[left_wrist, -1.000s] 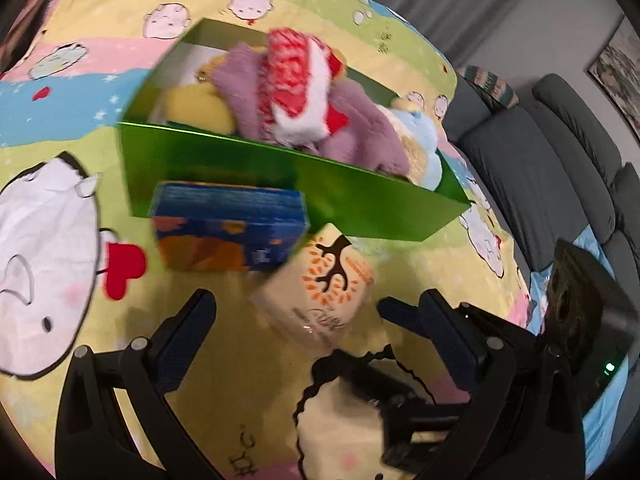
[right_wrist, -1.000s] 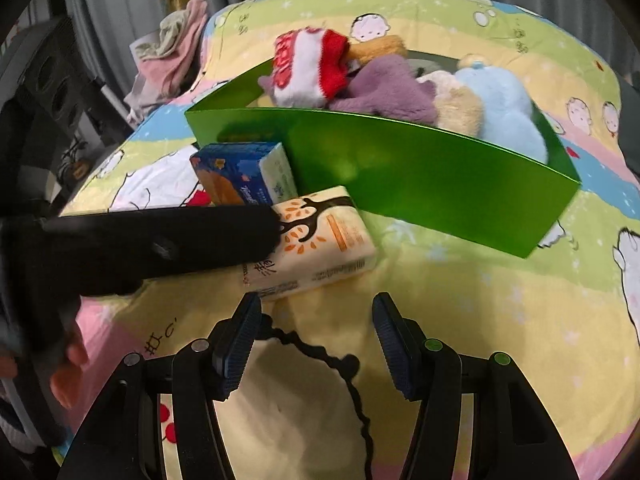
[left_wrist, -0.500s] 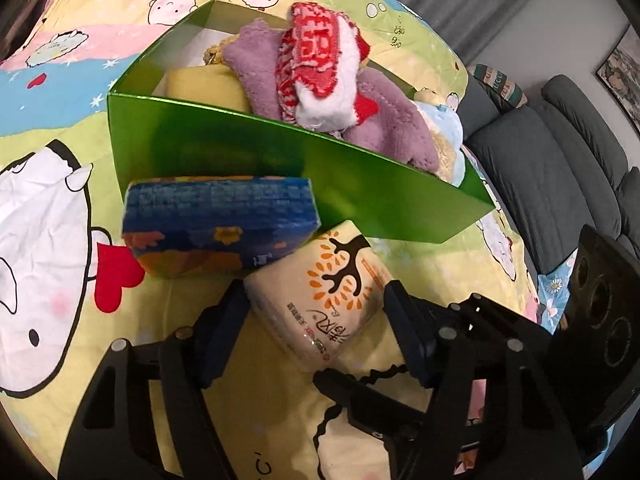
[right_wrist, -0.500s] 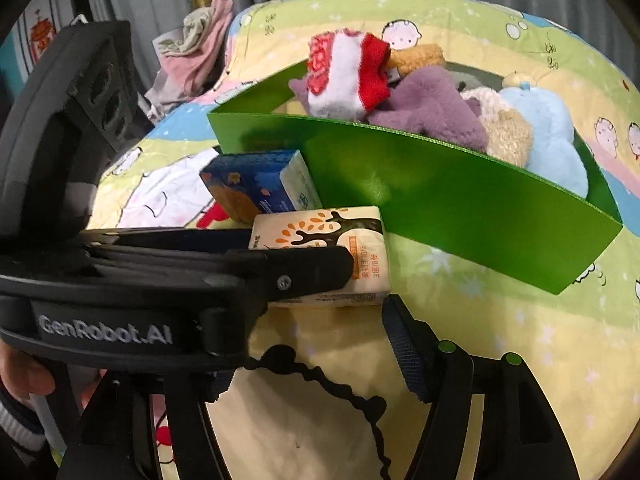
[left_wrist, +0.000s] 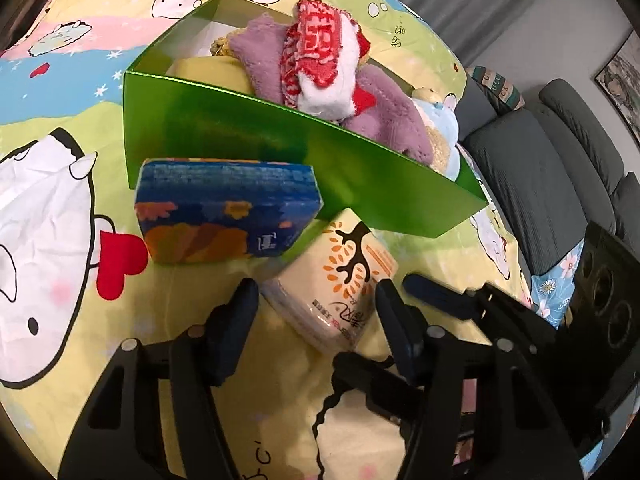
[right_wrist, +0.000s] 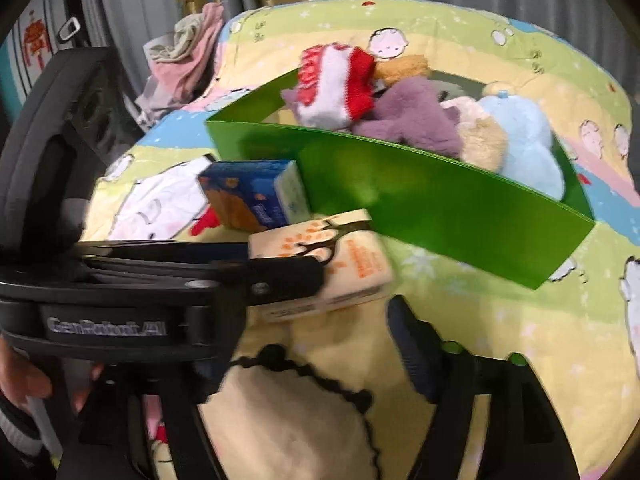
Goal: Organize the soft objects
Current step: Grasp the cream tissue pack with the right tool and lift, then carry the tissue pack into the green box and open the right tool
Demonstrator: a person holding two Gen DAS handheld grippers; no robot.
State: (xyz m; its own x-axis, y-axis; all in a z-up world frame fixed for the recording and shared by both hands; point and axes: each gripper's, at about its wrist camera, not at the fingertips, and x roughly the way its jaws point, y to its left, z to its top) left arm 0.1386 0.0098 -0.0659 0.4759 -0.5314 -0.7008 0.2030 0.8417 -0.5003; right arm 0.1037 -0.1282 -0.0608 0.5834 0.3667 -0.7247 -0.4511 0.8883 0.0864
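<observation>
A cream tissue pack with a tree print [left_wrist: 340, 280] lies on the cartoon bedspread, in front of a green box [left_wrist: 248, 140]. My left gripper [left_wrist: 316, 308] is open, its fingers on either side of the pack's near end. A blue tissue pack [left_wrist: 224, 208] lies to its left against the box. The box holds a red-and-white sock [left_wrist: 324, 64], purple plush [left_wrist: 392, 116] and a light blue plush [right_wrist: 524, 144]. My right gripper [right_wrist: 320, 344] is open just behind the cream pack [right_wrist: 352, 264]; its left finger is hidden behind the left gripper's body [right_wrist: 160, 292].
A grey sofa [left_wrist: 552, 168] stands beyond the bed on the right. A heap of clothes [right_wrist: 184, 52] lies at the bed's far left edge by the curtains. The bedspread [right_wrist: 500, 340] stretches to the right of the box.
My left gripper has moved forward and narrowed around the cream pack. The right gripper has come closer behind it. Both packs lie where they were.
</observation>
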